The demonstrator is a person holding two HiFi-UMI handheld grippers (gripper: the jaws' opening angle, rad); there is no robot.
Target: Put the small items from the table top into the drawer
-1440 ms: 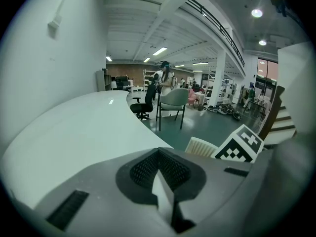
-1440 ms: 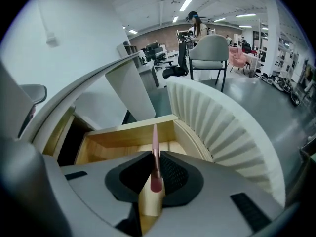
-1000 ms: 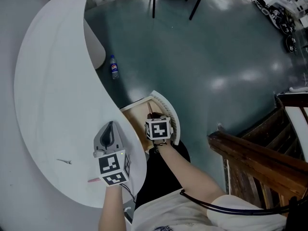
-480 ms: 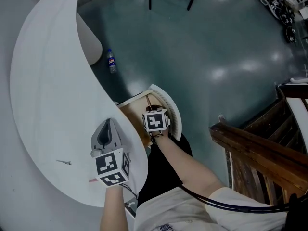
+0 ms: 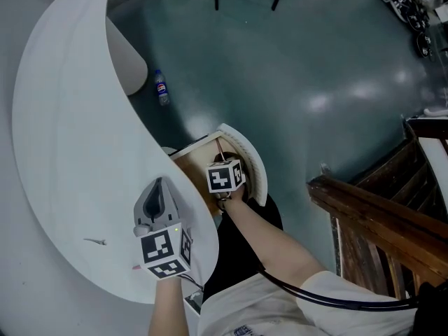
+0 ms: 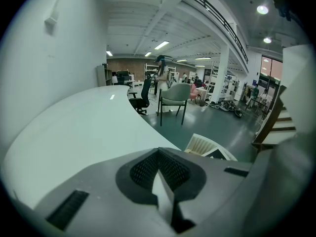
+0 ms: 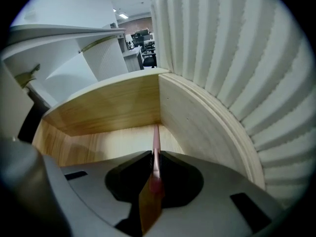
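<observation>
Plainly, the right gripper [image 7: 153,158] pinched a thin pink stick [image 7: 156,141], long axis aimed at the far corner of the drawer [image 7: 106,105]; the left gripper [image 6: 161,176], pressed together empty, hung farther off

The right tongs [image 7: 153,157], clamped on a thin pink stick [image 7: 156,139], are lower in the open drawer [image 7: 108,107] than a second ago. In the head view their marker cube [image 5: 225,178] now sits deeper between the drawer's wooden walls and looks a little smaller. It is also turned slightly, so more of a side face shows. The forearm [image 5: 262,236] behind it reaches further down toward the drawer. The head view itself is shifted a little: the desk [image 5: 63,138] edge and the floor [image 5: 294,68] lie slightly higher and further left.
</observation>
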